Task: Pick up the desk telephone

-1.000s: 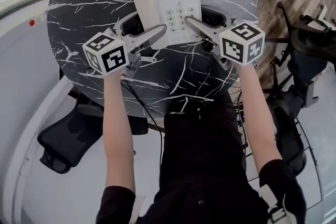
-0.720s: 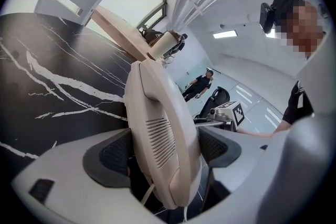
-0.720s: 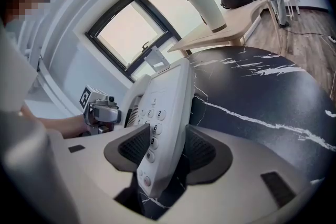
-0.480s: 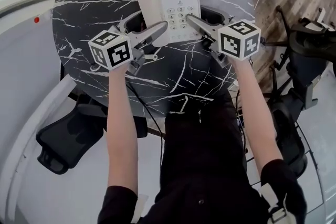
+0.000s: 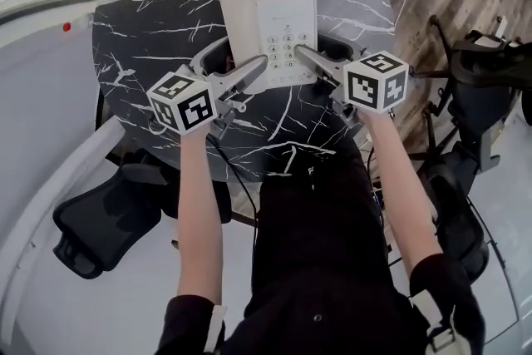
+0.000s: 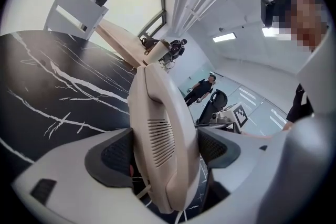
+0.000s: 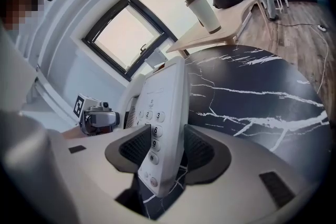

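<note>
The cream desk telephone (image 5: 270,25), with its keypad and red top light, hangs between my two grippers above the black marble table (image 5: 158,21). My left gripper (image 5: 253,71) is shut on its handset side; in the left gripper view the handset (image 6: 157,134) fills the gap between the pads (image 6: 118,157). My right gripper (image 5: 303,54) grips the keypad side. Its jaws are closing, and the telephone's edge (image 7: 165,107) is pinched between its dark pads (image 7: 198,148). The phone is tilted on edge in both gripper views.
A black office chair (image 5: 108,220) stands below the table at the left, another chair (image 5: 465,204) at the right on the wooden floor. A wooden desk with a tumbler (image 7: 203,10) lies beyond the table. People stand far off (image 6: 202,89).
Both grippers have risen together with the telephone held between them, drawing slightly nearer to me. The right jaws have narrowed a little on the phone's edge.
</note>
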`<act>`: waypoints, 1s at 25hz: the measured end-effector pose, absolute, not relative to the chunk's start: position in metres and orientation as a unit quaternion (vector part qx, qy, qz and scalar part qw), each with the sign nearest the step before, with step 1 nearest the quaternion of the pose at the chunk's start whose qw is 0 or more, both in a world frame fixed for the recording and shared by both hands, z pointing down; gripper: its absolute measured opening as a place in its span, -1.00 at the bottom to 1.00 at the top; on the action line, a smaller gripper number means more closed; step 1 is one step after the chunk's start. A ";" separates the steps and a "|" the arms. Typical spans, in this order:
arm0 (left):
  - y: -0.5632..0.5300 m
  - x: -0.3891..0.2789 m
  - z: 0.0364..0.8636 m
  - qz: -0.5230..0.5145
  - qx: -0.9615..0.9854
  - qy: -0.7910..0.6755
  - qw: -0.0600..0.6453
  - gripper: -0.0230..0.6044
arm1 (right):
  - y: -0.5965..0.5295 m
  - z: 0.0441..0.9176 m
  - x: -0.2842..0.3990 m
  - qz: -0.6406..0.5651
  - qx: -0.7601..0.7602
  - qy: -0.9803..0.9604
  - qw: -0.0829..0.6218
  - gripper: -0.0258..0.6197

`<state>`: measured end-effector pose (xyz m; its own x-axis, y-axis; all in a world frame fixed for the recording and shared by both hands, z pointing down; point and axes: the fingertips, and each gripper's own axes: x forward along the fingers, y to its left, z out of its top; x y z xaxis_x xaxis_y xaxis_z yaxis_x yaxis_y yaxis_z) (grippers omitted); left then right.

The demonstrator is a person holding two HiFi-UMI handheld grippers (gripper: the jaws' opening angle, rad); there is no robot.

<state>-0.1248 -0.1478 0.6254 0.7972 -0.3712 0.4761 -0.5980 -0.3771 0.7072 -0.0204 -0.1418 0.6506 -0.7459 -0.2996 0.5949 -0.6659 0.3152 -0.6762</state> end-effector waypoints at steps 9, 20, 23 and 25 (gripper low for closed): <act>-0.100 -0.123 0.585 0.082 0.811 -0.319 0.483 0.33 | -0.100 0.607 -0.016 0.487 0.311 -0.793 0.193 -0.26; -0.056 -0.116 0.532 0.075 0.818 -0.341 0.457 0.32 | -0.061 0.554 -0.009 0.451 0.302 -0.818 0.193 -0.26; -0.050 -0.111 0.518 0.068 0.820 -0.351 0.446 0.32 | -0.056 0.544 -0.004 0.453 0.297 -0.820 0.182 -0.27; -0.049 -0.109 0.509 0.058 0.818 -0.363 0.441 0.32 | -0.056 0.536 -0.001 0.452 0.292 -0.824 0.175 -0.27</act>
